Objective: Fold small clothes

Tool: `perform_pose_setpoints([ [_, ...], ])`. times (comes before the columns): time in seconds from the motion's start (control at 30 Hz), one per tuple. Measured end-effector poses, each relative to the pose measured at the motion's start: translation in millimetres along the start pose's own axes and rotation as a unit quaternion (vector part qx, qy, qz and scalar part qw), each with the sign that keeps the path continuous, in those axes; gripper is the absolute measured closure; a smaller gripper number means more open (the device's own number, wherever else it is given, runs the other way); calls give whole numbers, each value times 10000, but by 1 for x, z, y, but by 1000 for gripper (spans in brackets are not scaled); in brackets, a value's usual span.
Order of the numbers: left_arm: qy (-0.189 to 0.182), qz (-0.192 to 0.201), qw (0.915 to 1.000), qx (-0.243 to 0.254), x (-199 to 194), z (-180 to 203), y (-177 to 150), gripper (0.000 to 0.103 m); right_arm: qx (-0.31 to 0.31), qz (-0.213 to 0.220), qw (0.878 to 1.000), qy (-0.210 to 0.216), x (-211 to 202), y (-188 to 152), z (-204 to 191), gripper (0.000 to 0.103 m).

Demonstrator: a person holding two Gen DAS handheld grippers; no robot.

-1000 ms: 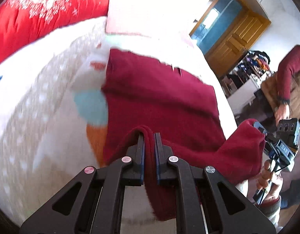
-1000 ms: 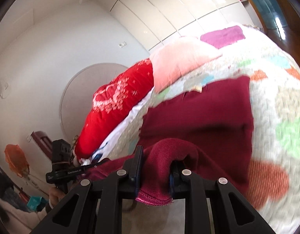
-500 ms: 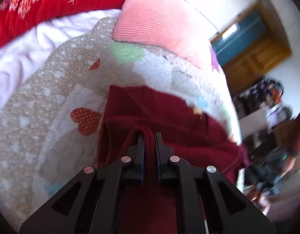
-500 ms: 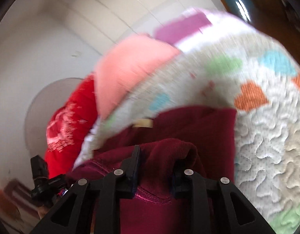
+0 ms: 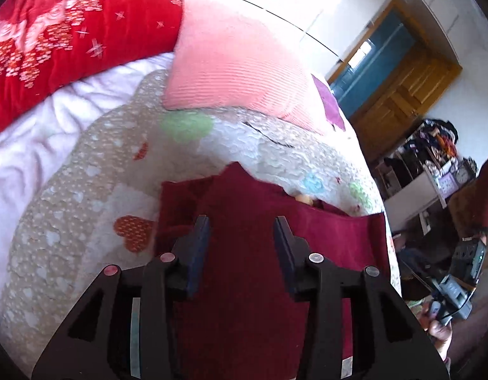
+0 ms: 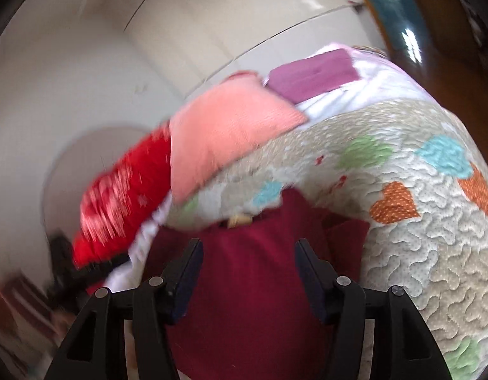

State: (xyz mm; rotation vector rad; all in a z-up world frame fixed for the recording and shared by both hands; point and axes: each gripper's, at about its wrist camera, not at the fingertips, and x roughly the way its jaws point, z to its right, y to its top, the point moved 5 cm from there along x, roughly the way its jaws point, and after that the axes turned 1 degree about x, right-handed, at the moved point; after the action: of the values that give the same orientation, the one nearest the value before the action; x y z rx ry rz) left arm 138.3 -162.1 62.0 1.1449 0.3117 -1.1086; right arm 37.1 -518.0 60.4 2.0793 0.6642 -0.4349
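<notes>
A dark red garment lies folded over itself on the heart-patterned quilt, its upper layer reaching the far edge. My left gripper hovers over its left part, jaws opening, the pads clear of the cloth below. In the right wrist view the same garment fills the lower middle. My right gripper is above it with its jaws opening too, and nothing is pinched between the fingers. A small tan label shows at the garment's far edge.
A pink pillow and a red flowered blanket lie at the head of the bed, with a purple cloth beyond. Right of the bed are a wooden door, a cluttered shelf and a person's hand.
Both grippers carried the garment's near edge forward over the rest, then let go. Their jaws, shut on red cloth before, now stand apart with the cloth lying flat.
</notes>
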Motion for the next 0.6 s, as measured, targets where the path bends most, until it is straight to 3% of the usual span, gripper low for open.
perform_pose_setpoints([
  [0.07,49,-125,9999,74,15,9,-6,57,-244,-170,9995,-117,17,-7,-5,51],
  [0.13,526,-287,9980,180,34,7,-14,57,-302,-310,9983,-398,40,-11,-1,52],
  [0.2,965,-388,9945,162,51,-6,-21,57,-221,-174,9962,-827,56,-5,19,52],
  [0.27,1023,-592,9930,70,64,-18,-28,57,141,-22,9939,-1093,65,2,47,52],
  [0.37,938,-533,9940,155,61,-17,-28,57,932,-210,9914,-897,84,1,83,55],
  [0.5,553,-384,9977,125,40,-19,-21,57,661,-17,9958,-635,53,-2,55,55],
  [0.6,540,-177,9983,116,28,-25,-10,57,519,-108,9981,-314,28,-21,34,53],
])
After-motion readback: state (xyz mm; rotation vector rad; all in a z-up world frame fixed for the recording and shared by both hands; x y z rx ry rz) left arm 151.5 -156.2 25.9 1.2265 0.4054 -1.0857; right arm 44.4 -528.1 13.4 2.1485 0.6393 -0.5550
